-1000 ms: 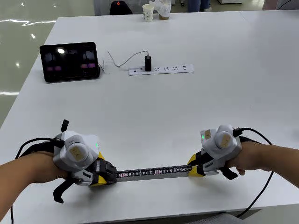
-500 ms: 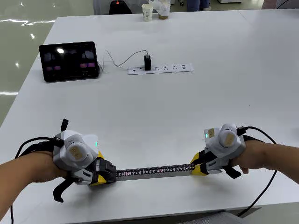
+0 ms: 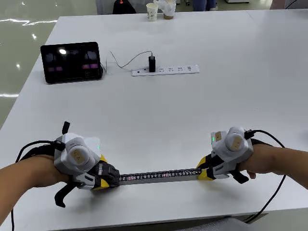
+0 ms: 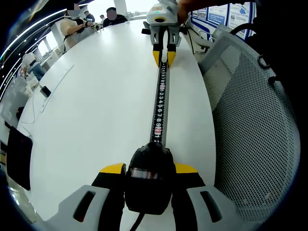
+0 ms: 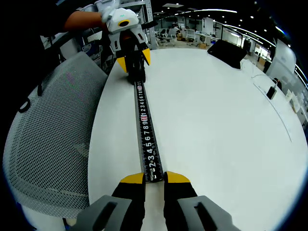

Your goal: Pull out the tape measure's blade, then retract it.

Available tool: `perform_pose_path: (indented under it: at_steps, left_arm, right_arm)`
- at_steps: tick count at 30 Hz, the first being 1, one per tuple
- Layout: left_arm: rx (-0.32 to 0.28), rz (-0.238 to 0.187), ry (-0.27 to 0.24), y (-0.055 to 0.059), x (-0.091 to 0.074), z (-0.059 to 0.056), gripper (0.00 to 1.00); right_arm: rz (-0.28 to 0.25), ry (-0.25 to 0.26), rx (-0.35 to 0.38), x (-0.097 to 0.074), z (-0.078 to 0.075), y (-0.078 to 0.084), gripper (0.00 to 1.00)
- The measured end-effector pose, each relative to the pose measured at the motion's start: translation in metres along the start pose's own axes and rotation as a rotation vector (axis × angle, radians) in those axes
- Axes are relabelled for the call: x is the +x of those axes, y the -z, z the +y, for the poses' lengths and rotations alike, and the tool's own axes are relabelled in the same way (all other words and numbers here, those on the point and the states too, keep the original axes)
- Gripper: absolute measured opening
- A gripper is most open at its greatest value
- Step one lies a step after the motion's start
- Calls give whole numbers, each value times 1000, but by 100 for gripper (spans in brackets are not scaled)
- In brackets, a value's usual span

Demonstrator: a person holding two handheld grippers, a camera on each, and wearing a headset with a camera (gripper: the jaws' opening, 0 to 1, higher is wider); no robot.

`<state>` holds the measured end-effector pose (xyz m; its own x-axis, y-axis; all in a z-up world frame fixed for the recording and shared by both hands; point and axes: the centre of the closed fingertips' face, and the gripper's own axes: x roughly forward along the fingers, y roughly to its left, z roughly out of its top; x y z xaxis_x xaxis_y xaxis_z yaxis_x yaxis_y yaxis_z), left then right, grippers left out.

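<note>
"Tape measure [image 3: 109, 174], where is it?"
"Low at 6 o'clock on the table [image 3: 168, 110]. My left gripper [image 4: 149, 168] clamps it at 7, and my right gripper [image 5: 154, 179] pinches the blade [image 3: 159, 176] tip at 5."

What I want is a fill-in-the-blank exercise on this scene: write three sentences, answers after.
The jaws of the left gripper clamp the tape measure by its ____. The right gripper pinches the tip of the ____, which stretches between both grippers. A black charger is plugged into the white ____.
Missing: case, blade, power strip.
</note>
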<state>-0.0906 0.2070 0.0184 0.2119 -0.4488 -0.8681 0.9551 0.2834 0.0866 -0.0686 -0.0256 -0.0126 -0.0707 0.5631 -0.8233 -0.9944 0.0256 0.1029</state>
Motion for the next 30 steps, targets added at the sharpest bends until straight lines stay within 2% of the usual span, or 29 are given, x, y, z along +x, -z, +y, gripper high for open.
perform_pose_path:
  at_steps: [3, 13, 18, 24, 30]
  left_arm:
    - [5, 1, 4, -1, 0, 0, 31]
    - [11, 9, 14, -2, 1, 0, 32]
    - [11, 11, 10, -1, 2, 1, 32]
    - [3, 3, 9, -2, 0, 0, 32]
    - [-35, -15, 3, -4, -5, 3, 38]
  right_arm:
    - [24, 0, -23, 0, 0, 1, 11]
    - [52, 8, -59, 0, 1, 3, 12]
    - [88, 14, -99, 1, 2, 3, 12]
    - [114, 24, -99, -1, 1, 4, 13]
    - [83, 44, -76, -10, -4, -2, 17]
